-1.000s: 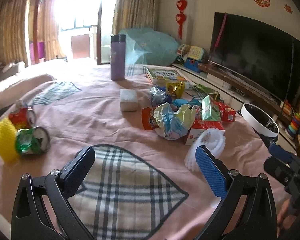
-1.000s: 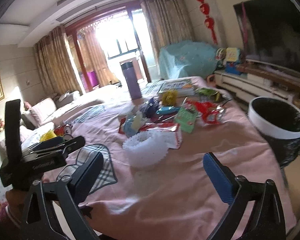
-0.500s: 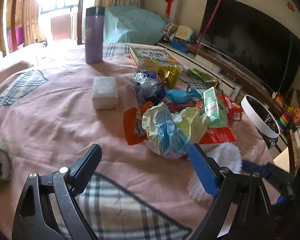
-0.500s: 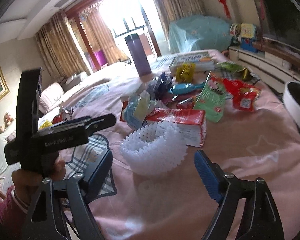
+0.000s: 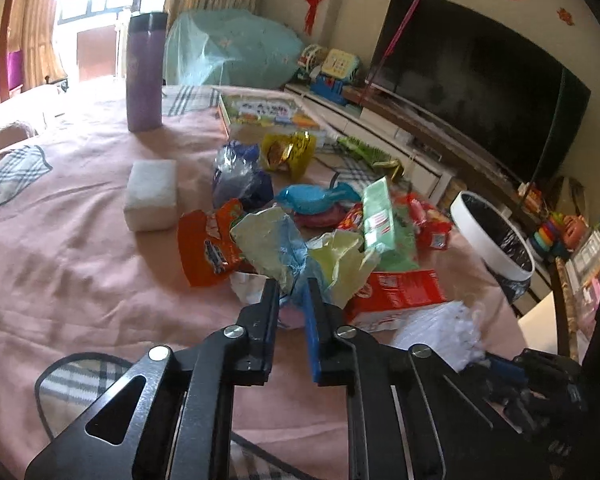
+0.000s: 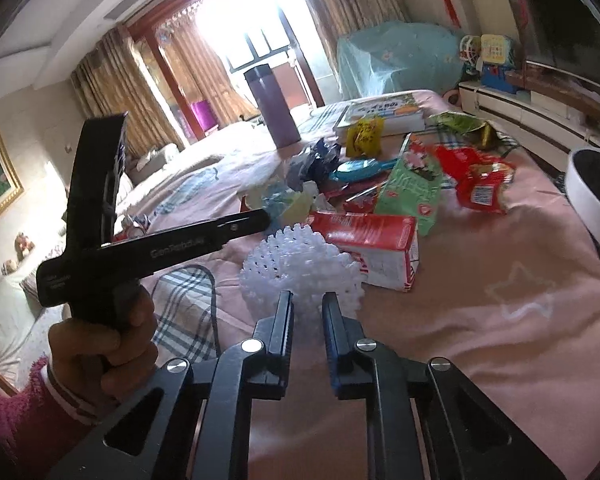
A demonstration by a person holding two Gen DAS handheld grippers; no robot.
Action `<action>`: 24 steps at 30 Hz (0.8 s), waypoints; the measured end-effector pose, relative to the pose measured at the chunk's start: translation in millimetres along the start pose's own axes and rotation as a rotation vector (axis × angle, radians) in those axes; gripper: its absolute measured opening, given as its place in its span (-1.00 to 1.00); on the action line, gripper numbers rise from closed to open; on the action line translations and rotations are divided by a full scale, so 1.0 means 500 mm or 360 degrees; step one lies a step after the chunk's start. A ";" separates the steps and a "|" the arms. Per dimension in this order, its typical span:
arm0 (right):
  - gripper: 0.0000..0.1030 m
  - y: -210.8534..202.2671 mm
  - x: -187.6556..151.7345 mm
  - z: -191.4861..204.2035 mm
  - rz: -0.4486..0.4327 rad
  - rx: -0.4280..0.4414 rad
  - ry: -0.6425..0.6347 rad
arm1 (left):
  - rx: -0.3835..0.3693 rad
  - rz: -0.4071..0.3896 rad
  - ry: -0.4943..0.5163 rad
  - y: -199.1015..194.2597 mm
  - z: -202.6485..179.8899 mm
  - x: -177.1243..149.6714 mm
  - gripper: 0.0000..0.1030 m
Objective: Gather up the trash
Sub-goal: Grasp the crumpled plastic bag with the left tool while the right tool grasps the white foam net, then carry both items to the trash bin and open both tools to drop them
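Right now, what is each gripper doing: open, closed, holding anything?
Left gripper: shut on the crumpled plastic bag.
Right gripper: closing on the white foam net, which sits between its jaws.

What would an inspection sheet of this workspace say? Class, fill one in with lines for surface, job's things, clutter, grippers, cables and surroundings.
Surface: pink tablecloth with plaid patches.
Job's things: heap of wrappers; crumpled yellow-blue bag, white foam net, red carton, green packet, orange wrapper; white-rimmed bin beside the table.
Clutter: purple flask upright, white block, picture book.
Grippers: left gripper shut on the crumpled yellow-blue bag; right gripper closing on the white foam net's near edge.
Cables: nothing seen.
Surroundings: television, curtains, bright window, toys on the low cabinet.
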State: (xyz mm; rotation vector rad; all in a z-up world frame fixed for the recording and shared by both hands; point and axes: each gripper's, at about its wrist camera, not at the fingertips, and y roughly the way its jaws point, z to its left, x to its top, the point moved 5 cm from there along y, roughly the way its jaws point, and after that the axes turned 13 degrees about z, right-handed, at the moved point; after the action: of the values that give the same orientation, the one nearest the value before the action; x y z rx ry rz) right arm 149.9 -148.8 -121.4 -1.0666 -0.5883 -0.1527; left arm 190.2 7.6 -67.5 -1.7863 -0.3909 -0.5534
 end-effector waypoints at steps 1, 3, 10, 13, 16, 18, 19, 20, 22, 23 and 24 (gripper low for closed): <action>-0.73 -0.011 0.000 -0.006 -0.0018 0.0002 0.0013 | -0.0006 -0.0011 -0.0002 -0.009 -0.003 -0.001 -0.99; -0.73 -0.030 0.004 -0.016 -0.0053 0.0011 0.0043 | -0.0003 -0.0045 -0.0005 -0.027 -0.011 -0.003 -0.99; -0.73 -0.105 0.016 -0.065 -0.0192 -0.0028 0.0125 | 0.0028 -0.0116 0.0119 -0.055 -0.078 0.002 -0.99; -0.73 -0.119 0.018 -0.092 -0.0217 -0.0048 0.0167 | 0.0082 -0.0101 0.0108 -0.053 -0.076 -0.001 -0.99; -0.73 -0.131 0.014 -0.110 -0.0227 -0.0060 0.0194 | 0.0131 -0.0079 0.0051 -0.045 -0.055 -0.010 -0.57; -0.73 -0.133 0.010 -0.118 -0.0226 -0.0059 0.0205 | 0.0173 -0.0073 -0.0013 -0.038 -0.033 -0.012 0.23; -0.73 -0.134 0.010 -0.121 -0.0223 -0.0058 0.0212 | 0.0217 -0.0082 -0.0033 -0.033 -0.021 -0.013 0.28; -0.73 -0.135 0.007 -0.122 -0.0221 -0.0058 0.0216 | 0.0258 -0.0071 -0.0048 -0.024 -0.012 -0.012 0.36; -0.73 -0.133 0.005 -0.126 -0.0217 -0.0059 0.0225 | 0.0268 -0.0040 -0.0075 -0.001 0.005 -0.008 0.37; -0.73 -0.135 0.002 -0.128 -0.0215 -0.0058 0.0230 | 0.0264 -0.0017 -0.0090 0.013 0.014 -0.005 0.37; -0.73 -0.135 0.001 -0.130 -0.0212 -0.0057 0.0237 | 0.0254 0.0001 -0.0099 0.025 0.018 -0.003 0.37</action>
State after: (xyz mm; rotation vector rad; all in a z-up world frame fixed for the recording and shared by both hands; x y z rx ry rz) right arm 148.6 -237.1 -91.1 -1.0404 -0.5235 -0.3574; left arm 197.2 12.8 -80.2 -1.6529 -0.4646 -0.4544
